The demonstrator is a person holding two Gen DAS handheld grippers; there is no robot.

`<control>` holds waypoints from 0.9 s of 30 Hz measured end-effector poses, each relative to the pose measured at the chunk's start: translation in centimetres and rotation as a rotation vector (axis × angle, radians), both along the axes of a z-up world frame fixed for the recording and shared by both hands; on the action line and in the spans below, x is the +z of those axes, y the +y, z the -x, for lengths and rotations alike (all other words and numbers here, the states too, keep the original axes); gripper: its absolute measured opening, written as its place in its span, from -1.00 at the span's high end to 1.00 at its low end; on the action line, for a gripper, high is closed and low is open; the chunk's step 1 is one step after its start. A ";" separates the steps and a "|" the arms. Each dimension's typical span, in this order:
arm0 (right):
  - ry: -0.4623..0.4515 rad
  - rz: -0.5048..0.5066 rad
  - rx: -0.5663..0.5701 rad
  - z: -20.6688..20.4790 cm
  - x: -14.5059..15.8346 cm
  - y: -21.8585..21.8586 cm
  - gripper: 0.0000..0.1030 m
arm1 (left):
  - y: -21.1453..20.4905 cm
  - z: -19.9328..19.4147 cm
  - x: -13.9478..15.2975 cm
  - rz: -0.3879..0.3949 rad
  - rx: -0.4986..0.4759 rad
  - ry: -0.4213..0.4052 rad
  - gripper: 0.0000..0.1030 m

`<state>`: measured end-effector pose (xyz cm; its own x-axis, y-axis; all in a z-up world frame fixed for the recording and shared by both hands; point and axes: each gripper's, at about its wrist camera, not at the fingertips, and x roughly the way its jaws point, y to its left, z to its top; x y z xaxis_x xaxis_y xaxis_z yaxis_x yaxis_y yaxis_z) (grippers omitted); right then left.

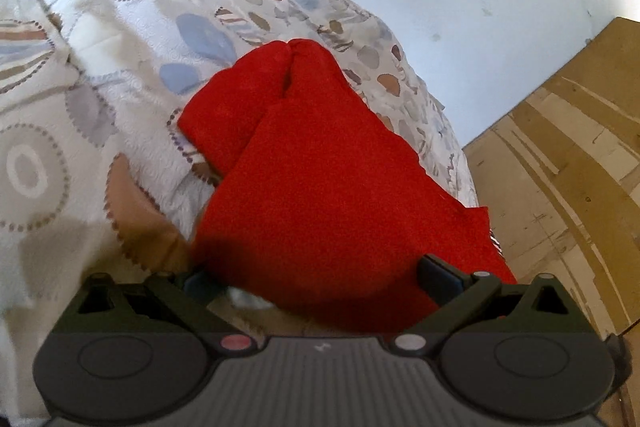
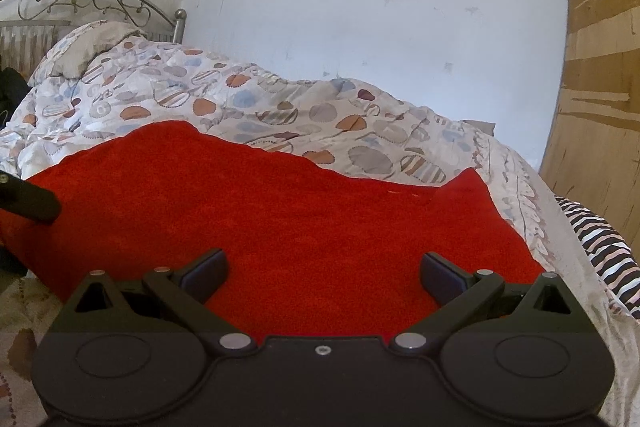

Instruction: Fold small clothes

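**Both claws spread at the near edge of a red garment**

Left wrist view. The left claw [image 1: 320, 277] stood with its jaws wide apart, holding nothing. The red garment [image 1: 316, 163], apparently small trousers with two legs meeting at the far end, lay on the patterned duvet [image 1: 120, 39] directly ahead of the claw, its near hem lying between the two fingers. One pad [image 1: 438, 277] showed clearly against the cloth; the opposite pad sat in shadow at the garment's edge. A wooden panel [image 1: 568, 163] rose beyond the claw's right side.

Right wrist view. The right claw [image 2: 322, 275] was likewise spread, gripping nothing, with the red garment filling the space ahead and between its fingers. The tip of the other claw [image 2: 30, 201] rested over the cloth far to the left. A striped fabric [image 2: 600, 251] lay off to the right, at the bed's edge.

Risk, as a judgement: closing here could pinch the duvet together with the hem, dragging the bedding, or catch only one layer, skewing the fold.
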<state>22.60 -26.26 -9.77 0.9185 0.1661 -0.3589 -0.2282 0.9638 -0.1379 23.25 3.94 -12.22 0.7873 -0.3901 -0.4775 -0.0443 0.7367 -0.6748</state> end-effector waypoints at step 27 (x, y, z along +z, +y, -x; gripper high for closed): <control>-0.029 0.002 -0.012 0.4 0.1 0.0 -0.99 | -2.0 -1.4 0.1 -0.116 0.204 -0.060 -0.98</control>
<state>22.19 -26.31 -9.71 0.9304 0.1546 -0.3322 -0.2127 0.9662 -0.1459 24.62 1.97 -12.10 0.8725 -0.1656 -0.4597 -0.1621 0.7895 -0.5920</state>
